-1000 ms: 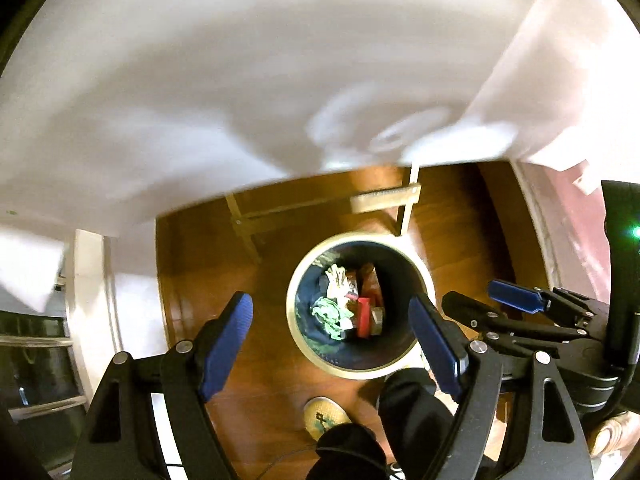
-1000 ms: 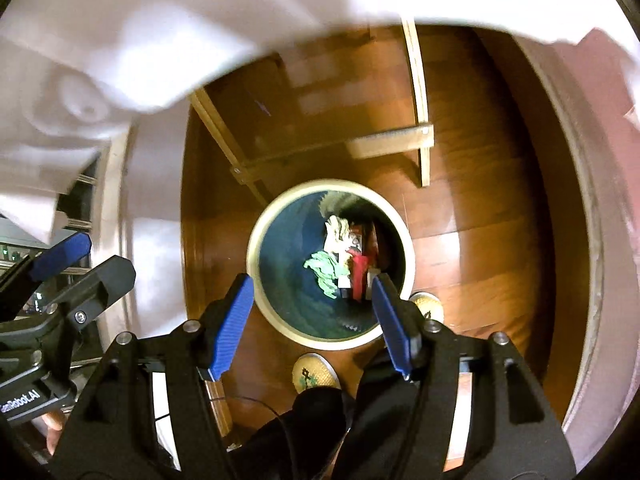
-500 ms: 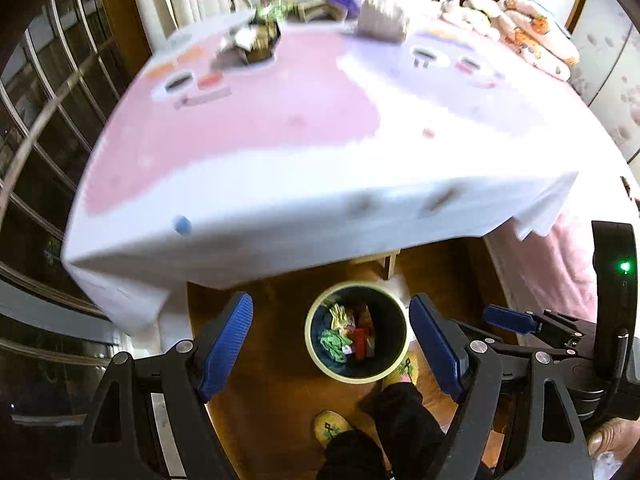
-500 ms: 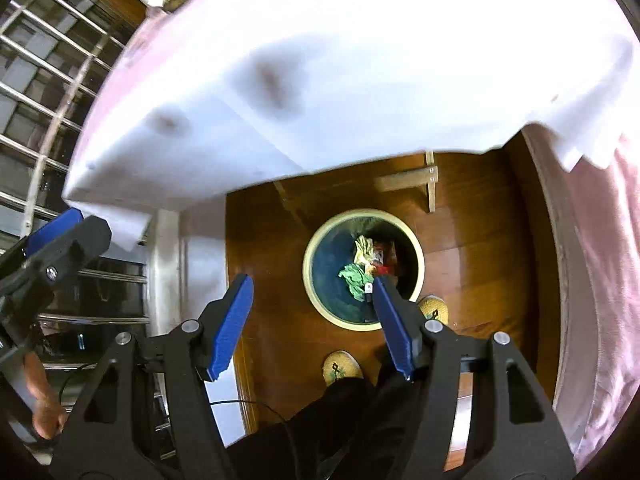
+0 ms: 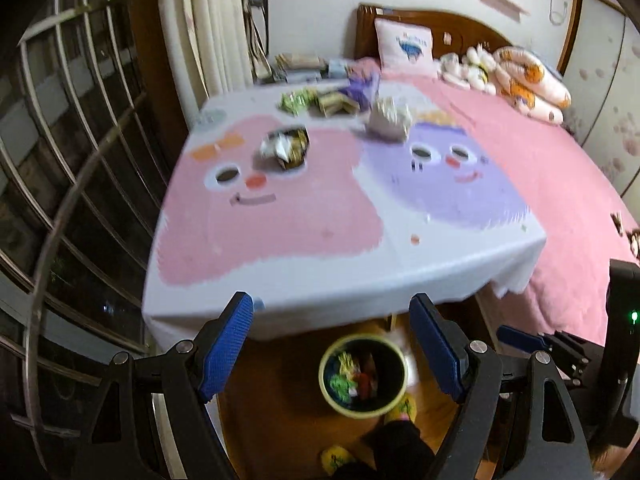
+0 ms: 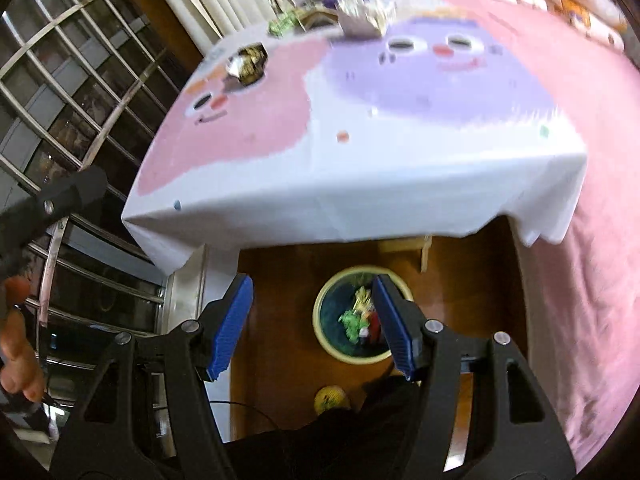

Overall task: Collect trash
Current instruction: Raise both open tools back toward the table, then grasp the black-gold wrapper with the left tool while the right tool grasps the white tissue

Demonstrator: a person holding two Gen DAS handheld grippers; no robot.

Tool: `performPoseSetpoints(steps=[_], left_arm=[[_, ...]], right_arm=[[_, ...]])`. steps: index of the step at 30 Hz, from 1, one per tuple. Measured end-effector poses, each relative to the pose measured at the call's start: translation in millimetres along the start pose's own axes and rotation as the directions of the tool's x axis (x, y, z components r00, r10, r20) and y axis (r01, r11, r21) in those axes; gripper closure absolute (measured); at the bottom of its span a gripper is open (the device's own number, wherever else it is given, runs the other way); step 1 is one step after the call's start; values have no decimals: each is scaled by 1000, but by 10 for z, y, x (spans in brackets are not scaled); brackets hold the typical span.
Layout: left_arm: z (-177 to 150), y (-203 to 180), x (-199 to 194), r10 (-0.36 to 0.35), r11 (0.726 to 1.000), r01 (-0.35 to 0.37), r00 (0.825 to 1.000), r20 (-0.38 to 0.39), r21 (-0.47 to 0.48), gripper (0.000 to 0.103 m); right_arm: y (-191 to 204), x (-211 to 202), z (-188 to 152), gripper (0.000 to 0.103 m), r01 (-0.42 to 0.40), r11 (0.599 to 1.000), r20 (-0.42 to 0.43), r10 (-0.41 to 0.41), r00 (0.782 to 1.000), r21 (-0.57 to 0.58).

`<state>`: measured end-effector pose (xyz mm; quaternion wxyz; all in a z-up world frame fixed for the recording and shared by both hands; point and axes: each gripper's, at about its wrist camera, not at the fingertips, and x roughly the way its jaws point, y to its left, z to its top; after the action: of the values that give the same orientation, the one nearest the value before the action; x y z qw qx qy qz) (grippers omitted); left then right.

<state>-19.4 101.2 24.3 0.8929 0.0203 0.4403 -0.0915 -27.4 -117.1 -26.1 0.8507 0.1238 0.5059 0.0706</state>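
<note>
Both hand-held grippers, left and right, gaped wide and empty above the trash bin. The bin stood on the floor just beside the tabletop; crumpled wrappers lay at the tabletop's far side.

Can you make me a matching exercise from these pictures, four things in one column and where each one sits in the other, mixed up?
Things:
1. bin
2. pillow
3. crumpled wrapper
4. slipper

Places:
A. on the tablecloth's pink face
B. against the wooden headboard
C. on the floor in front of the table
D. on the floor beside the dark trouser leg

Pairs: 1-C, 2-B, 3-A, 4-D
</note>
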Motion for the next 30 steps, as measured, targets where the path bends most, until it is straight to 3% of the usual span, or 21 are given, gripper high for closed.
performPoseSetpoints(steps=[8, 14, 19, 24, 30], left_arm=[[307, 47, -331, -36, 999, 37, 996, 83, -9, 21], [500, 140, -370, -40, 999, 42, 994, 97, -17, 21], [685, 245, -175, -72, 996, 74, 996, 46, -47, 21], [912, 308, 74, -34, 995, 38, 998, 49, -89, 21], [1302, 330, 647, 24, 989, -23, 1000, 5, -148, 21]], right_arm=[[150, -435, 356, 43, 71, 995, 122, -63, 991, -66], [190, -673, 722, 43, 102, 992, 208, -84, 975, -75], [191, -762, 1028, 39, 106, 991, 254, -83, 964, -77], [70, -664, 1443, 38, 99, 991, 268, -71, 961, -92], [-230, -213, 2135, 38, 76, 988, 252, -40, 967, -134]])
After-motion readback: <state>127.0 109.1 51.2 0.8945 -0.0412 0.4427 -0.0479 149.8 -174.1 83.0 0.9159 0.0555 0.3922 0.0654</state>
